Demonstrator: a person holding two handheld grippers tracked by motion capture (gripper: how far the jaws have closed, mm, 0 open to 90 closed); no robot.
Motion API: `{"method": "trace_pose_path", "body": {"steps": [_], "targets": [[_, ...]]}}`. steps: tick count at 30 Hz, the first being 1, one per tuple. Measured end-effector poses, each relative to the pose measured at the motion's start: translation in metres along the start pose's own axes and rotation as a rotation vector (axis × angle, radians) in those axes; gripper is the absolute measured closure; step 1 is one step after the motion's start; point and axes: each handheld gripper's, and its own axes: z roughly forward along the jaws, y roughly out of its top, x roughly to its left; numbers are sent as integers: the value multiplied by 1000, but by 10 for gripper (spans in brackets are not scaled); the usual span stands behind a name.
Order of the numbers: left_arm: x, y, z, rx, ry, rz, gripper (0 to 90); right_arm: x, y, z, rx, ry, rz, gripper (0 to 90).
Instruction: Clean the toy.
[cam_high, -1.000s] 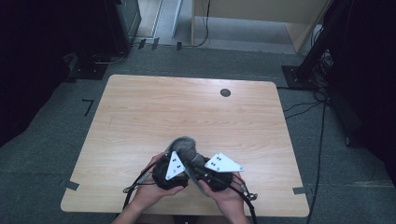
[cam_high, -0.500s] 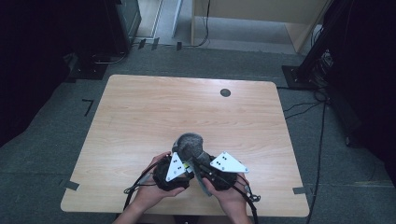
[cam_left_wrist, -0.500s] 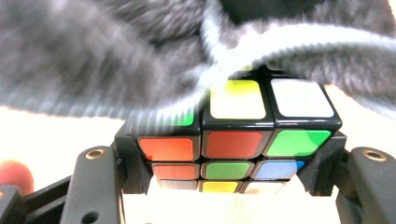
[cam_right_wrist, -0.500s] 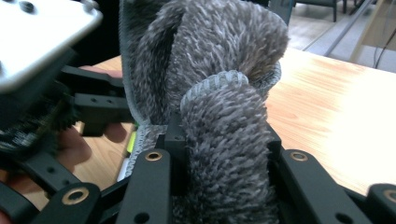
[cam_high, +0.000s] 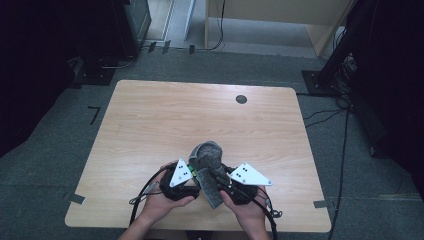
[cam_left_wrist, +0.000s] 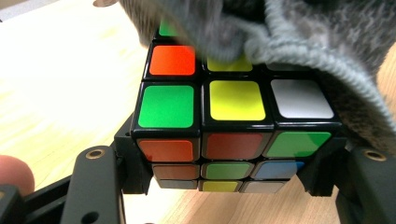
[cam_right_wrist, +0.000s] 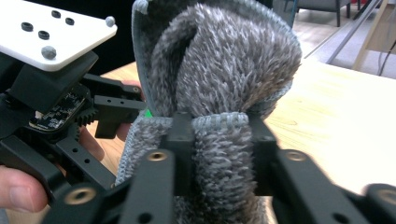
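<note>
A Rubik's cube (cam_left_wrist: 236, 100) is clamped between the jaws of my left gripper (cam_left_wrist: 229, 179), which is shut on its two sides. A fluffy grey cloth (cam_left_wrist: 322, 37) drapes over the cube's far top. In the right gripper view, my right gripper (cam_right_wrist: 219, 135) is shut on a folded band of that cloth (cam_right_wrist: 229, 60); its jaws have just been closing with the cloth between them. From above, both grippers meet near the table's front edge, the left gripper (cam_high: 196, 174) and the right gripper (cam_high: 216, 176) on either side of the cloth (cam_high: 207, 157).
The wooden table (cam_high: 200, 115) has a small black disc (cam_high: 241, 99) set into it near the far edge. Cables (cam_high: 142, 192) trail from the grippers over the front edge. Dark equipment and a stand base (cam_high: 320, 80) are on the floor beyond.
The right gripper has drifted slightly to the right and its jaws have tightened on the cloth. The cloth bundle has shifted a little rightward over the cube. The left gripper has stayed put.
</note>
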Motion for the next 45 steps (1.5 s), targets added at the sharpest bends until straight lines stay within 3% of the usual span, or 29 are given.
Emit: {"method": "trace_pose_path", "body": {"steps": [1,2,4,5,7,9,12,14,17,18,19,20,22,24,26,29,30,32,35,37,38,40,43,45], "targets": [[-6,1,2,9,11,34,342,4,2,-1,3,21,-10,753],[-6,1,2,9,11,34,342,4,2,-1,3,21,-10,753],[-14,3,2,12,39,85,342,12,4,2,24,65,-25,758],[-18,4,2,14,53,105,342,21,5,4,45,36,-81,759],[-19,5,0,3,64,120,342,19,7,3,37,9,-74,759],[-17,5,-4,-13,64,120,343,10,8,-1,20,-48,-40,758],[-14,5,-5,-27,68,104,342,1,7,-3,30,-77,-1,760],[-13,5,-4,-15,80,112,343,3,5,-5,20,-24,31,764],[-18,4,-2,1,80,135,343,22,6,0,30,53,-21,767],[-19,4,-1,3,85,143,342,28,5,3,39,54,-45,767],[-19,4,-1,7,84,147,342,30,6,5,44,24,-60,767],[-18,4,-1,2,76,140,342,30,6,5,44,24,-60,767],[-16,4,-2,-5,73,125,342,19,6,3,27,-7,-21,768],[-13,4,-3,-17,74,113,342,6,4,-1,26,-73,19,767],[-10,4,-4,-25,74,101,342,5,4,-2,20,-60,24,766],[-14,3,-1,-8,80,117,342,18,4,-1,18,-27,-25,763],[-16,3,0,-2,72,129,342,27,3,3,23,24,-46,761],[-21,3,3,8,81,148,342,31,2,5,39,0,-87,761],[-18,3,1,-4,67,129,342,23,2,4,28,-16,-69,761],[-14,4,-2,-15,61,118,342,15,2,2,16,-91,-67,761],[-12,4,-2,-23,56,109,342,11,2,1,22,-106,-61,761],[-11,4,-3,-29,53,104,342,14,3,-2,6,-58,-42,759],[-13,5,-1,-17,43,109,343,29,3,2,3,8,-92,752],[-16,4,0,-8,49,119,343,32,2,4,4,-5,-111,751]]}}
